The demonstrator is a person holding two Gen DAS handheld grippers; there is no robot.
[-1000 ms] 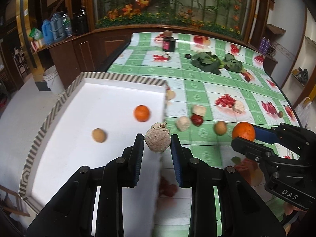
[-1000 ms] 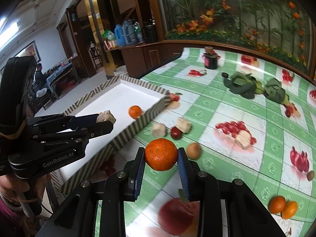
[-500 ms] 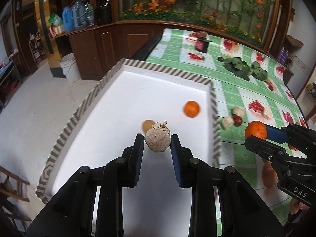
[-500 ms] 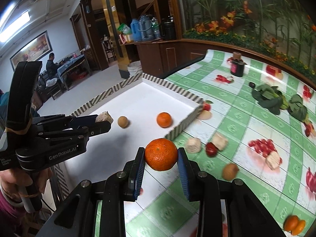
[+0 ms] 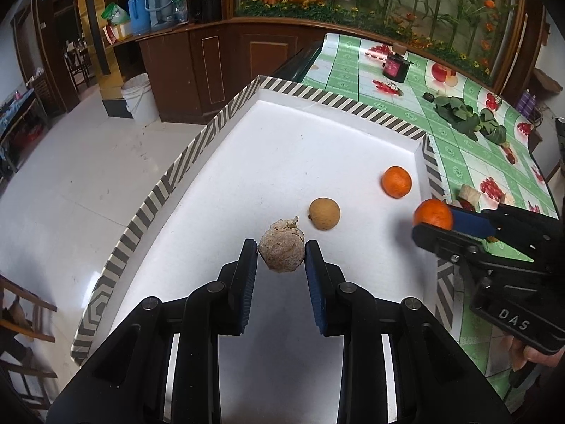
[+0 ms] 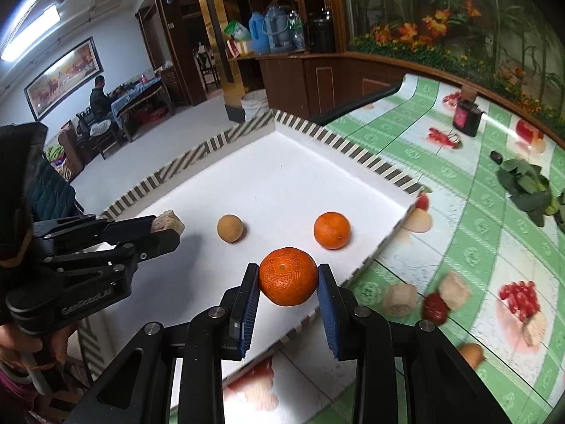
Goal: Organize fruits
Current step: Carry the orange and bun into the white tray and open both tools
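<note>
A rough brown fruit [image 5: 281, 254] is clamped in the left tool [image 5: 280, 265], a tangerine [image 6: 287, 275] in the right tool [image 6: 287, 291]. Released from this height above the white tray [image 5: 219, 130], either could be bounced into the longan [image 5: 324, 213] just ahead.

Both grippers are black plastic linkages with silver screws and blue ribbed pads [image 5: 248, 275]. The right gripper [image 5: 436, 224] reads "DAS"; the left gripper [image 6: 166, 228] "GenRobot.AI".
</note>
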